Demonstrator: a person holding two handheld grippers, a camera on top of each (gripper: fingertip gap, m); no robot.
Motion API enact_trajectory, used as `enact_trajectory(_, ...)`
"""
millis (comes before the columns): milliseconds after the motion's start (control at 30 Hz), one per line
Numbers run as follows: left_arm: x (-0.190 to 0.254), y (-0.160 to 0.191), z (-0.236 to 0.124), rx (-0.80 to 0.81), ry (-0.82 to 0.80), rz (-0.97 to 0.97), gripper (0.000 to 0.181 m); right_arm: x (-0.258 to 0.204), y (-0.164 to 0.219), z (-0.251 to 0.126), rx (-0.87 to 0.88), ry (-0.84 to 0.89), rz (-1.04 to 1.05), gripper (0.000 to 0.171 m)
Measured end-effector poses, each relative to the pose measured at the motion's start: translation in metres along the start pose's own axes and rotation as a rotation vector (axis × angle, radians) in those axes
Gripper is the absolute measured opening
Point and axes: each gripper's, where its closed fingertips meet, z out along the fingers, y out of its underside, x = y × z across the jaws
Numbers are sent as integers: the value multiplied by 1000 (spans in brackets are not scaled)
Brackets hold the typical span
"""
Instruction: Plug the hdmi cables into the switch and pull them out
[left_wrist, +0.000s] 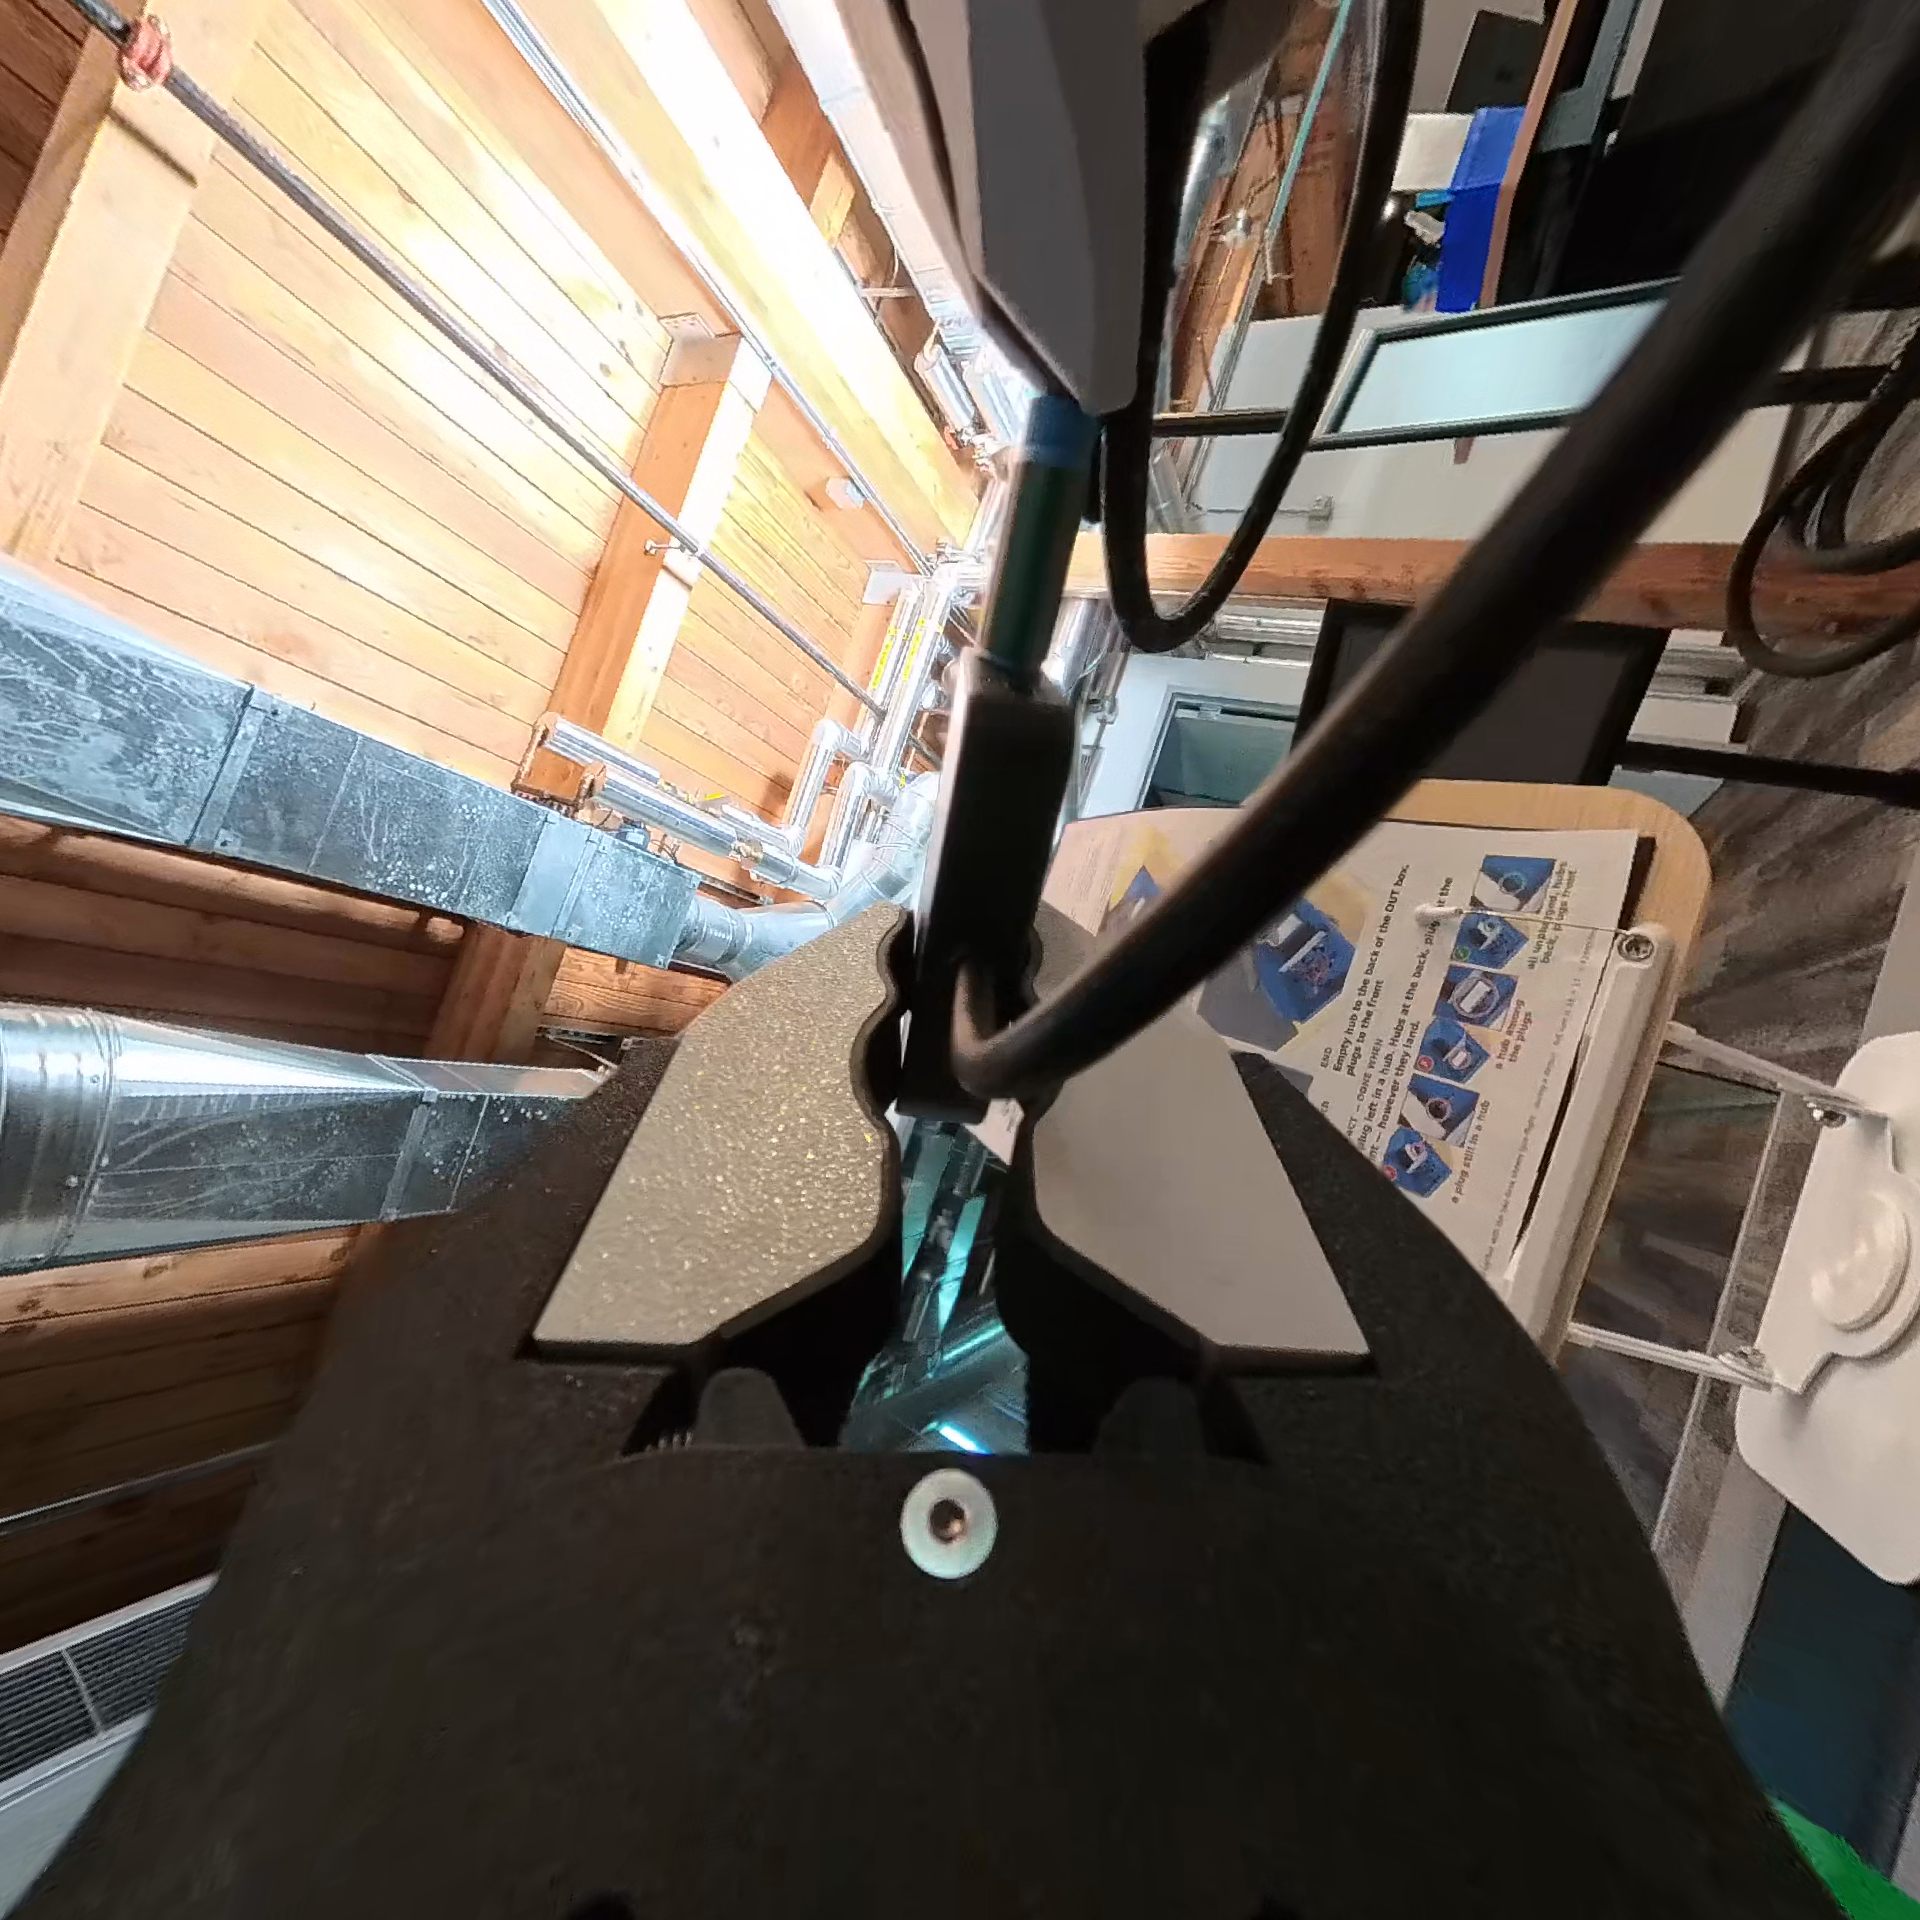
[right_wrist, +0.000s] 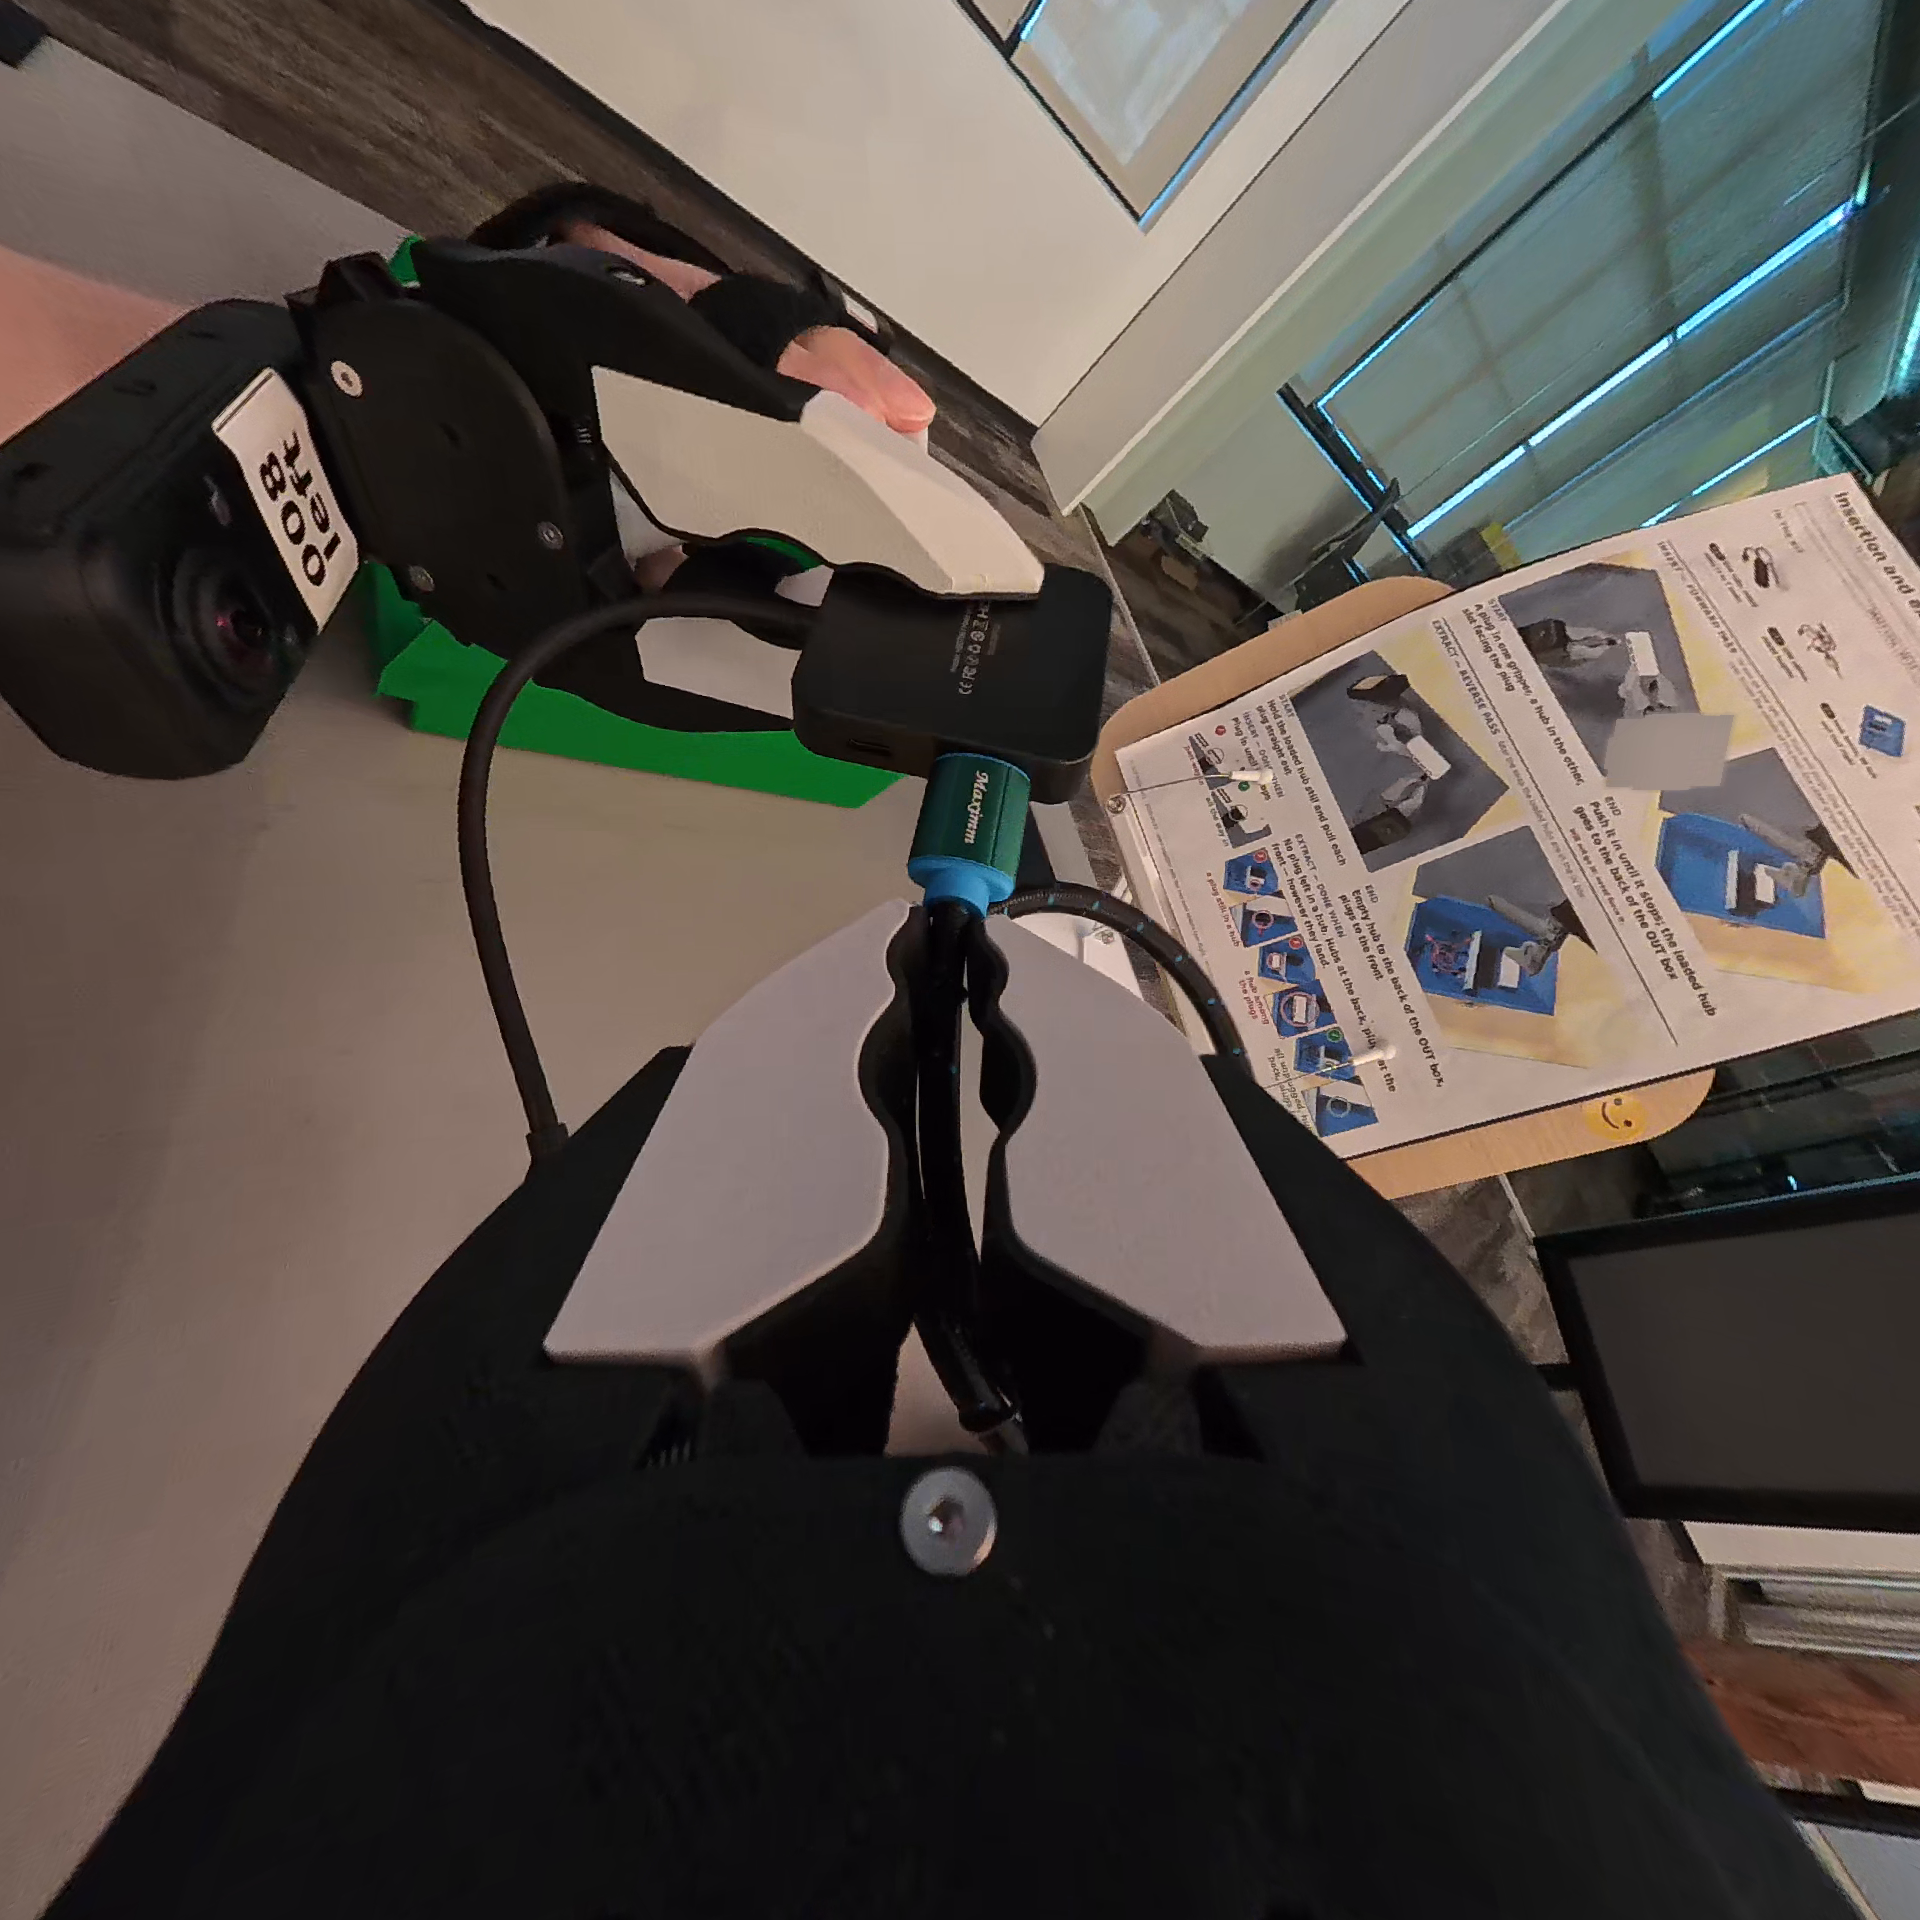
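Right tool pinches the braided HDMI cable just behind its green plug, seated in the black switch gripped by the left tool above the worktop; extraction seems next, requiring a straight pull.

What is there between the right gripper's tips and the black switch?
In the right wrist view, only the green and blue HDMI plug bridges the right gripper and the switch; its braided cable runs back between the jaws.
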Motion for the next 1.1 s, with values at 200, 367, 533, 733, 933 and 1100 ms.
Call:
enact_trajectory(200, 0, -5, -1, 18, -9, 9, 14, 0, 0, -4, 11, -9, -19, 7)
enact_trajectory(367, -2, -1, 3, -18, -25, 128, 14, 5, 5, -1, 1, 15, -32, 7)
enact_trajectory(533, -13, -5, 1, -12, -77, 105, 18, 7, 0, -4, 39, 24, -14, 8)
enact_trajectory(733, -8, -10, 0, 0, -60, 131, 17, 3, 0, 1, 29, 6, -13, 8)
enact_trajectory(933, -4, -15, -4, 45, -28, 86, 14, -4, -4, -5, 47, -31, -35, 7)
enact_trajectory(1100, -4, -17, -5, 53, -33, 84, 14, -6, -4, -7, 41, -38, -37, 7)
